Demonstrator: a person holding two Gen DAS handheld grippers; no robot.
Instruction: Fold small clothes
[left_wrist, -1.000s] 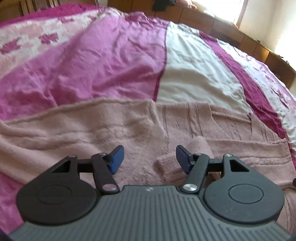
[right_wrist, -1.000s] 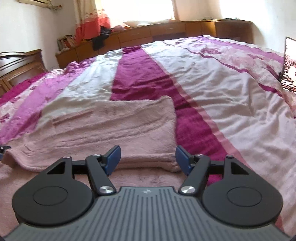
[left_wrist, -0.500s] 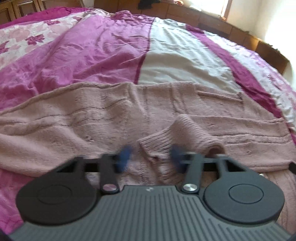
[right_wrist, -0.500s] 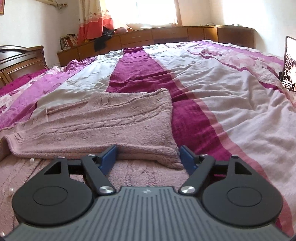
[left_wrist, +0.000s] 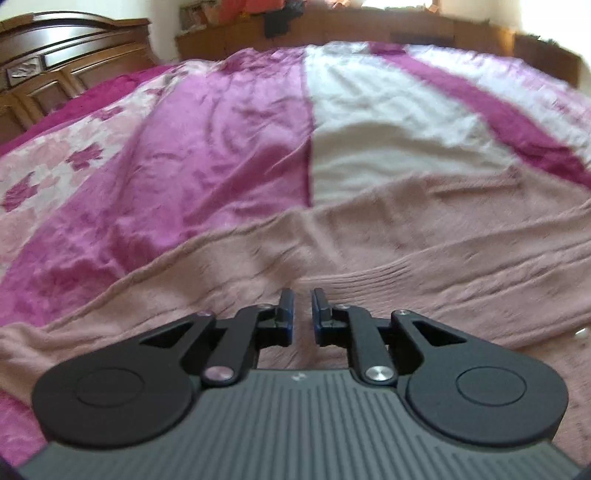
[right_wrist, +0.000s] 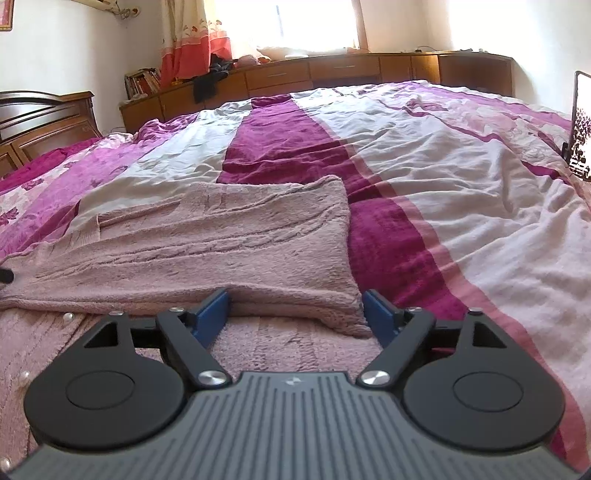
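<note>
I am holding my left gripper (left_wrist: 303, 308) nearly pressed together, pinching pink cardigan (right_wrist: 229, 240) knit, my right gripper (right_wrist: 297, 314) spreading wide over its folded near edge, garment lying across the striped bedspread (right_wrist: 461, 166).

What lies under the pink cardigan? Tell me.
The pink cardigan lies on the striped bedspread, magenta and white around it. Its folded layer covers a buttoned front panel. Anything beneath is hidden.

The sweater (right_wrist: 229, 240) lies on the bed (right_wrist: 461, 166), w/ its folded part on top. Right gripper (right_wrist: 297, 314) sits at the fold's near edge. Cabinets (right_wrist: 332, 74) stand behind the bed, headboard (right_wrist: 44, 118) to the left.
</note>
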